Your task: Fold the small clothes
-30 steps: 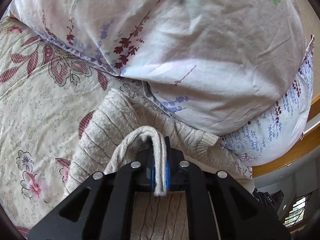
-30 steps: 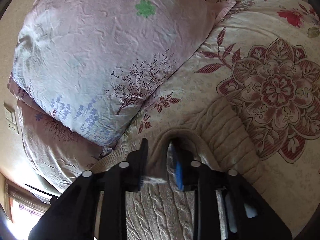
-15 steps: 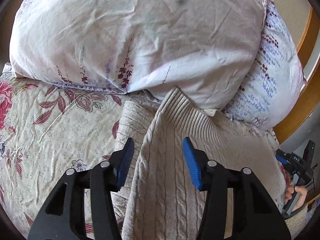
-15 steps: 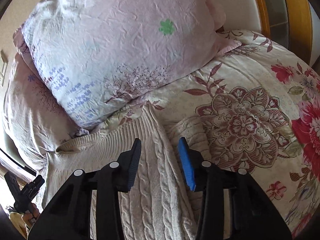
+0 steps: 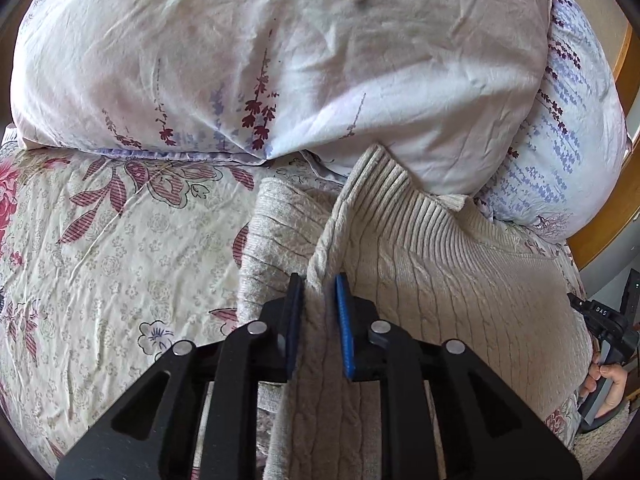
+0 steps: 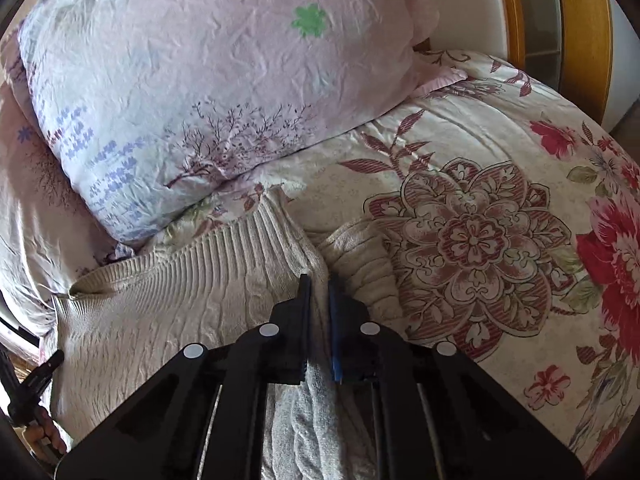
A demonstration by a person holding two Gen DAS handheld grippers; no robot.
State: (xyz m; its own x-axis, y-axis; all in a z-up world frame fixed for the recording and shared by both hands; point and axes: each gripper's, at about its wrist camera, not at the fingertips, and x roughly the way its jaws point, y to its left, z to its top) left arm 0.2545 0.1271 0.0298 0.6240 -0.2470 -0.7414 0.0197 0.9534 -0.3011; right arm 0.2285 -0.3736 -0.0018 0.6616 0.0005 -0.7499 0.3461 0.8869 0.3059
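A beige cable-knit sweater (image 5: 440, 280) lies on the flowered bedspread, its ribbed hem against the pillows. It also shows in the right wrist view (image 6: 160, 304). My left gripper (image 5: 318, 284) straddles the sweater's folded side edge, its jaws narrowed around the knit with small gaps. My right gripper (image 6: 318, 282) is shut on the sweater's opposite folded edge, with the knit pinched between the pads. A folded-in sleeve (image 5: 276, 232) lies beside the left gripper; another sleeve (image 6: 360, 256) lies beside the right one.
Two large floral pillows (image 5: 280, 60) (image 6: 200, 80) press against the sweater's far edge. The flowered bedspread (image 6: 480, 240) spreads around it. A wooden headboard (image 6: 580, 20) stands behind. The person's other hand with its gripper (image 5: 608, 360) shows at the right edge.
Both grippers let go of the sweater a second ago and opened wide. Both have since narrowed on its side edges; the right one now pinches the knit.
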